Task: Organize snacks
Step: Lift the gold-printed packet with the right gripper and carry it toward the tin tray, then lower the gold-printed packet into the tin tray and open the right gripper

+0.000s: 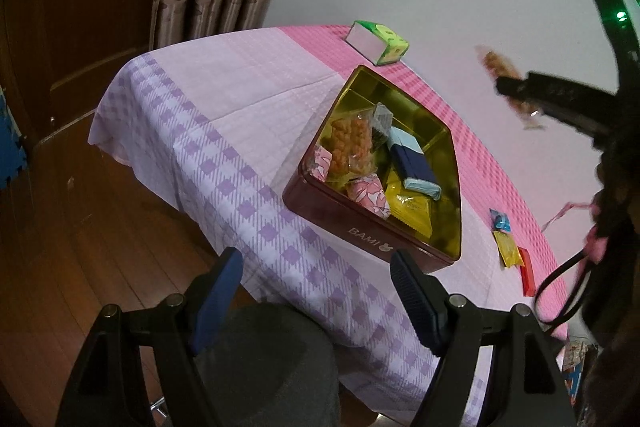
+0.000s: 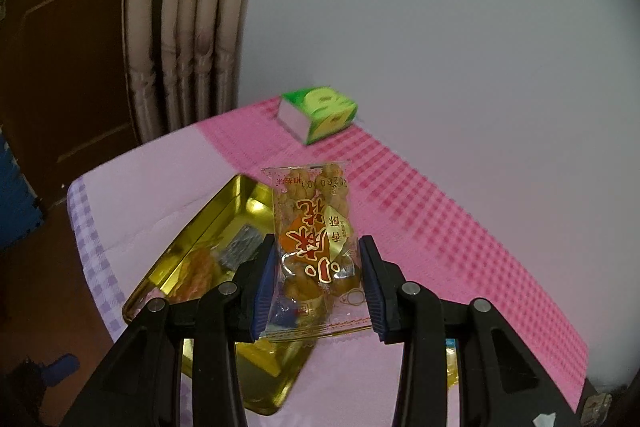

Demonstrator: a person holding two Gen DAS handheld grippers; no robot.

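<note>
Right gripper (image 2: 318,281): we clamp a clear packet of fried dough twists (image 2: 314,247) upright between both pads, above the open gold-lined tin (image 2: 200,227).
Left gripper (image 1: 316,299): our jaws stand wide, holding nothing, near the tin's front wall.
Tin: sits on the pink checked tablecloth (image 1: 192,115).

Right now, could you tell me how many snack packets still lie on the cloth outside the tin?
3, beside the tin: blue packet, yellow packet, red packet. More may be hidden.

Table (image 1: 224,99) under pink-lilac checked cloth. Open tin (image 1: 360,227) near front edge. Green box (image 1: 378,41) at far edge. Three small packets (image 1: 510,247) toward right edge, apart from tin.
</note>
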